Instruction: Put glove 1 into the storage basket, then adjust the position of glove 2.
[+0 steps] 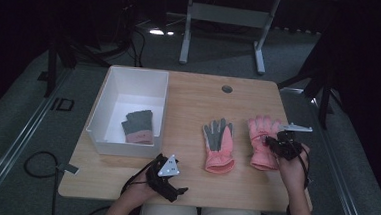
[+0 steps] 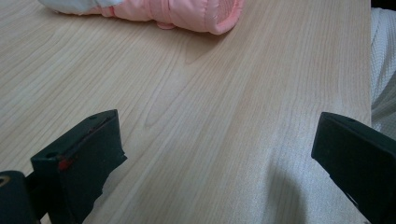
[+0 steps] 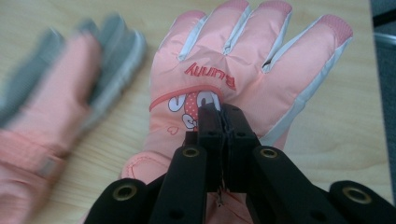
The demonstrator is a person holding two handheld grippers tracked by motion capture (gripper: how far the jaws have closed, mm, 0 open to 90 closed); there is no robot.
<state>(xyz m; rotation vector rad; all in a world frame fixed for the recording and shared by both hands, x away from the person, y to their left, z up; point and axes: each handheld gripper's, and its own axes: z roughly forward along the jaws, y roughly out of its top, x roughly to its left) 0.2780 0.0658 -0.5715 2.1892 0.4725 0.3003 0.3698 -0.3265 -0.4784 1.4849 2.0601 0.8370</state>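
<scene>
Wooden tabletop [image 1: 199, 95] holds two pink gloves. Right hand-held gripper [image 3: 223, 116] pinches the right glove [image 3: 252, 56]. Left hand-held gripper [image 2: 215, 154] rests spread, empty.

— What did the left gripper view show?
— The left gripper [image 2: 219, 154] low over the wooden table [image 2: 196, 102], its two black jaws standing wide apart with bare wood between them.
— Anything else on the table?
— A pink glove [image 2: 187, 11] lay at the top edge, well apart from the jaws, its cuff end pointing right. White cloth [image 2: 383, 56] showed past the table's right edge.
</scene>
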